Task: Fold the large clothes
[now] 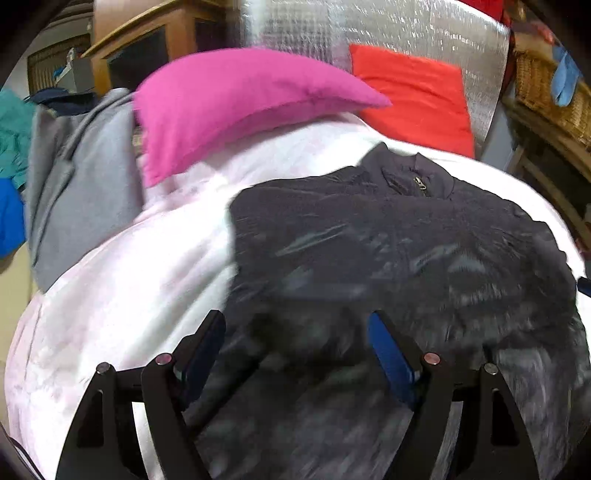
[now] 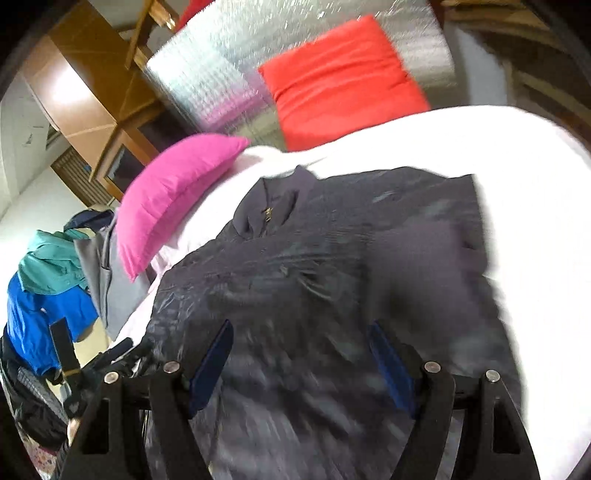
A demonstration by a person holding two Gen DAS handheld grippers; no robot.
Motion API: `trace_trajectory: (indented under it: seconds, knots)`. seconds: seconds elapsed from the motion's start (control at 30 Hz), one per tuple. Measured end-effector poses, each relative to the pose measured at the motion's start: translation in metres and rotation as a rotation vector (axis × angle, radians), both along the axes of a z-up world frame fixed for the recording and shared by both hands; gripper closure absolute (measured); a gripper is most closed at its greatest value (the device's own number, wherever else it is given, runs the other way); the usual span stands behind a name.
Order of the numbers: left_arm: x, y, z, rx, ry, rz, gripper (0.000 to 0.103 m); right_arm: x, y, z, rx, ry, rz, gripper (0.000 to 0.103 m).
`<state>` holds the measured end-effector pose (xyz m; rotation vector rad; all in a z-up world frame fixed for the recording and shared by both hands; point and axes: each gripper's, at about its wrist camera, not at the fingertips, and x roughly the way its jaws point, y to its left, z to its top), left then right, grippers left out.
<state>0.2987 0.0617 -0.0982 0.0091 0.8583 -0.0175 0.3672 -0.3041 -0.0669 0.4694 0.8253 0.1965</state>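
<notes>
jacket: dark, spread on white bedding, ahead of both grippers
left gripper: released, jaws apart over jacket
right gripper: released, jaws apart over jacket

jacket: dark, slightly shiny cloth | pillow: soft pink cloth | sheet: smooth white cloth | board: shiny silver foil

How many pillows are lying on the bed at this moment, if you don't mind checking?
2: the pink pillow at the bed's head on the left, and the red pillow to its right against the silver panel. Others may be hidden.
</notes>
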Motion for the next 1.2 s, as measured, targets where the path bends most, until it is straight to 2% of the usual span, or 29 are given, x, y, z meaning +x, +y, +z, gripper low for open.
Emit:
trace_trajectory:
  seconds: [0.17,0.3,0.4,0.5,0.7,0.9,1.2]
  knots:
    - [-0.077,0.06,0.003,-0.05,0.011,0.032,0.023,-0.095,-0.051,-0.001,0.012,0.041,-0.043,0.023]
    - [-0.151,0.099,-0.014,-0.113,0.079,0.063,0.023,-0.177,-0.078,-0.023,0.077,0.109,-0.088,0.023]
    - [-0.198,0.114,-0.034,-0.181,0.149,0.07,0.023,-0.227,-0.08,-0.045,0.146,0.159,-0.094,0.023]
    - [-0.226,0.116,-0.046,-0.227,0.193,0.057,0.023,-0.259,-0.069,-0.065,0.211,0.198,-0.071,0.023]
    - [-0.252,0.105,-0.052,-0.268,0.213,0.057,0.023,-0.272,-0.044,-0.079,0.229,0.202,-0.009,0.025]
    - [-0.263,0.093,-0.055,-0.221,0.228,0.097,0.023,-0.276,-0.041,-0.09,0.182,0.222,-0.036,0.048]
    - [-0.256,0.083,-0.061,-0.161,0.235,0.112,0.023,-0.276,-0.028,-0.086,0.086,0.219,-0.037,0.044]
